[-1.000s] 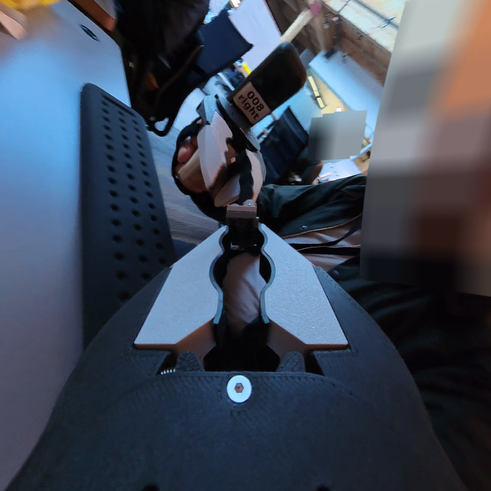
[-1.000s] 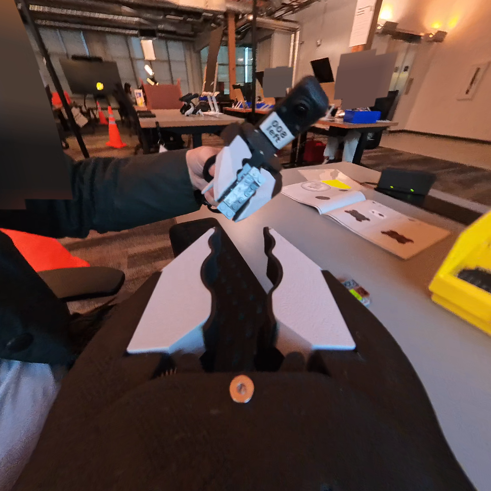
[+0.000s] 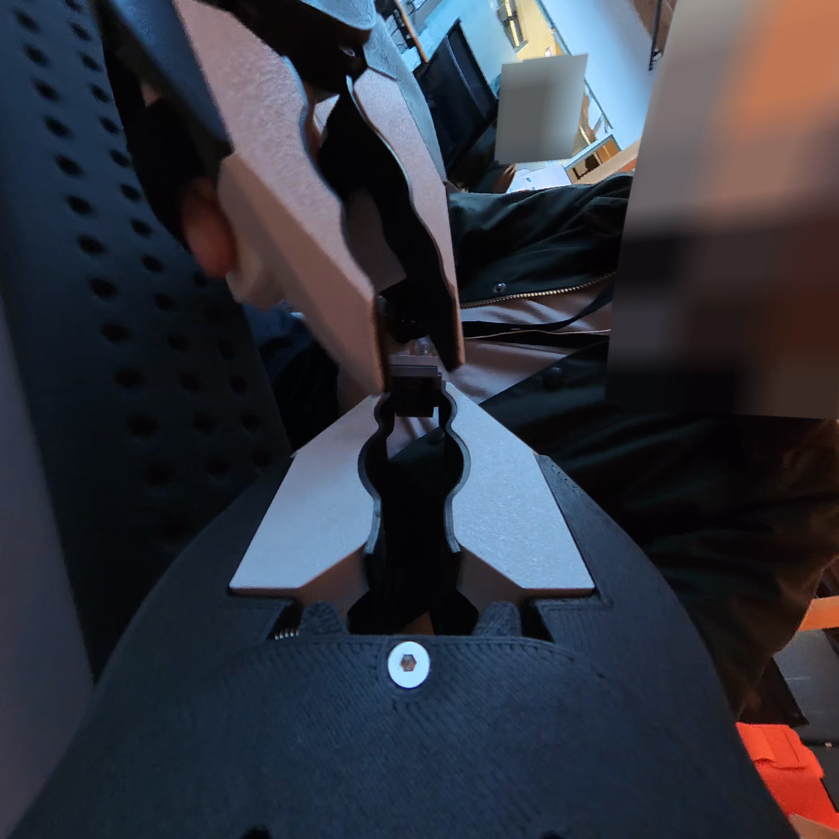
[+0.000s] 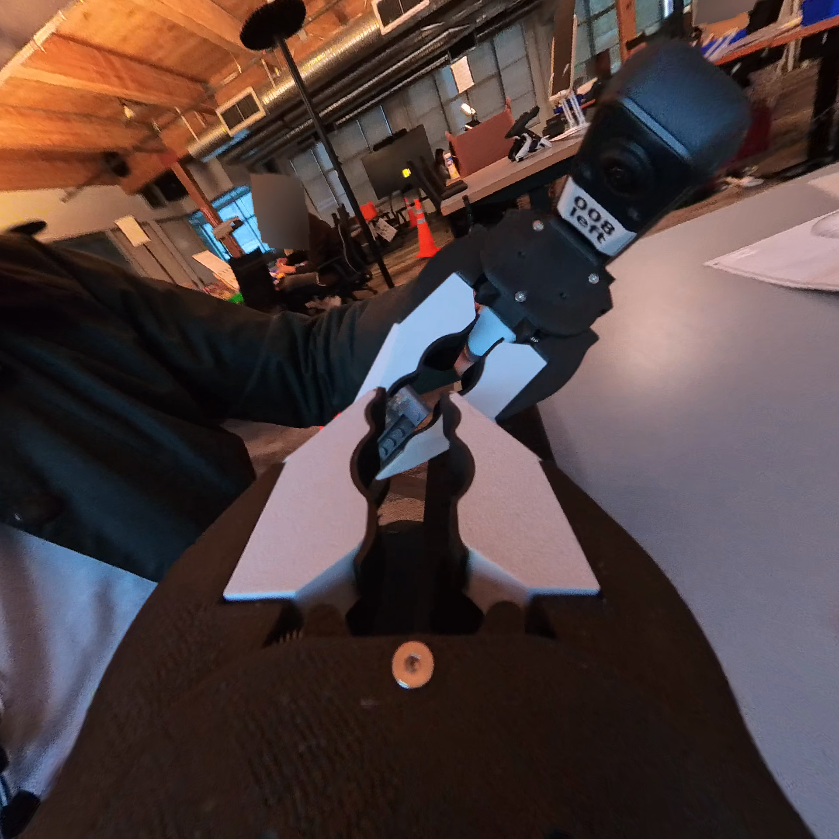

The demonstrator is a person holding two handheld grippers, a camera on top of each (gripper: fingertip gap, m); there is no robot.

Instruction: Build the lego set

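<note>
Lego assembly [image 3: 412,391], a small stack of grey plates, sits in mid-air between the tips of both hand-held grippers, off the edge of the table [image 4: 708,408]. The left hand-held gripper [image 3: 412,402] is clamped on its lower part, fingers narrowed around it. The right hand-held gripper [image 4: 411,402] meets it from the opposite side, tip to tip; in the left wrist view its fingers [image 3: 318,254] reach down onto the top of the stack. In the right wrist view its jaws stand slightly apart around the grey studded piece [image 4: 399,429], and I cannot tell whether they press it. A dark sleeve [image 4: 190,354] leads to the left hand-held gripper. A paper [image 4: 790,259] lies on the table.
</note>
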